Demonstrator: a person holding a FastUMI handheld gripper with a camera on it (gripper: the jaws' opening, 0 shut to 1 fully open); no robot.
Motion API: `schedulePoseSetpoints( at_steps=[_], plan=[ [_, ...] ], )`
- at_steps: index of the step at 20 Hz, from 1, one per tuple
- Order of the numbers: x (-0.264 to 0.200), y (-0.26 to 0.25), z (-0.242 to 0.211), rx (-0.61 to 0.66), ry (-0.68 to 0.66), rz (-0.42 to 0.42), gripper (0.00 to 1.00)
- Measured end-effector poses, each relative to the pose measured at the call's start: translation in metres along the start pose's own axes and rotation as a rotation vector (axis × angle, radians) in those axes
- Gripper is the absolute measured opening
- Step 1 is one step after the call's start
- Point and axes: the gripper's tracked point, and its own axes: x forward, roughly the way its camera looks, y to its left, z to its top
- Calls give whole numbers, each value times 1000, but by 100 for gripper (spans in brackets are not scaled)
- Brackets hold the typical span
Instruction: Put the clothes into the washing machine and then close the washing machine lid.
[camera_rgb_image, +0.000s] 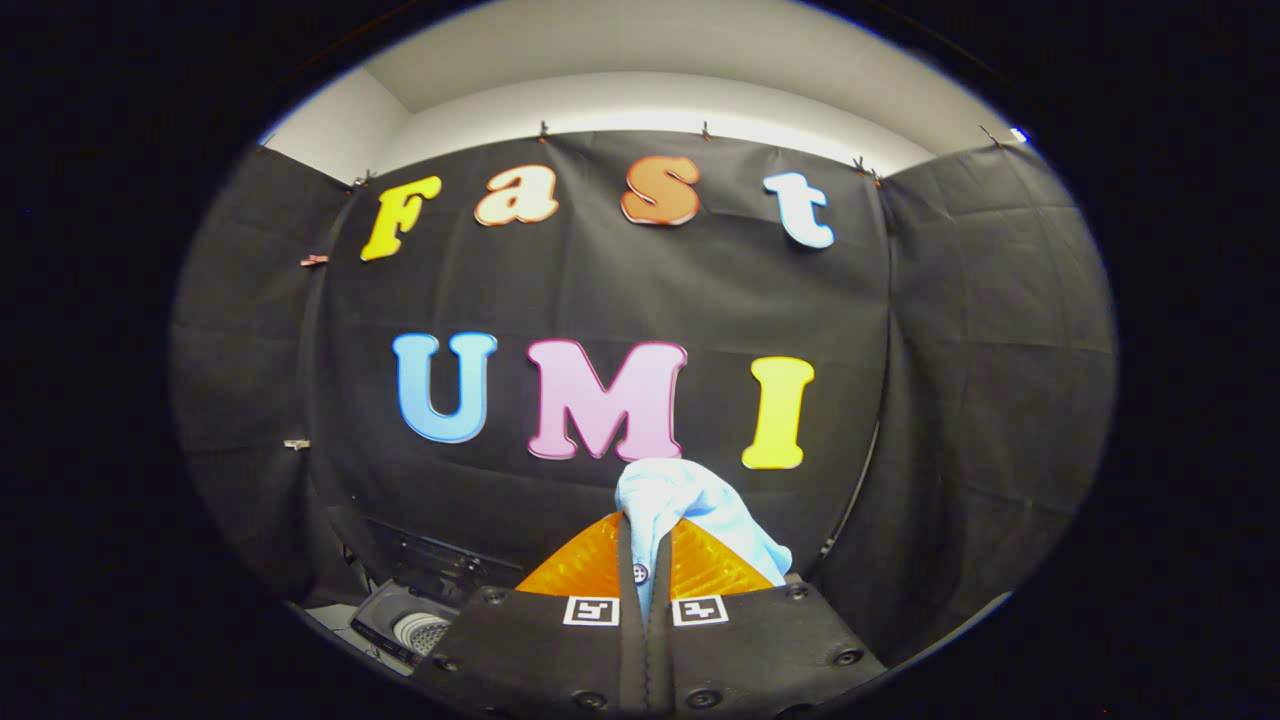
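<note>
Starting at the left, below and to the left of my fingers, the washer (412, 625) sits low against the booth wall. Its lid (430, 552) stands raised behind the opening. The perforated drum is partly visible through the opening. The washer is well apart from my gripper (646, 560).

At center, my two fingers are drawn nearly together, with only a narrow slot between them. The cloth (690, 505) fills that slot, and both fingers press on it. A small button shows on the pinched part, just between the fingers.

The cloth is pale blue. Its long axis runs along my fingers: it rises out of the slot, bunches into a rounded fold just ahead of the fingertips, then drapes down to the right over my right finger. The bunched end points forward, toward the booth wall.

The cloth is held up in the air, above and to the right of the washer, not touching it.
</note>
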Motion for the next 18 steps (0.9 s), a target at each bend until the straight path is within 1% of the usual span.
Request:
schedulePoseSetpoints(
  at_steps=[2, 4, 9, 14, 18],
  plan=[
    [2, 32, 12, -27, -42, 48, 5],
    [5, 76, 12, -23, -56, 127, 5],
    [29, 174, -7, -4, -32, 286, 5],
    [60, 262, -58, -14, 35, 431, 5],
    [84, 312, -106, -34, 76, 531, 5]
  ],
)
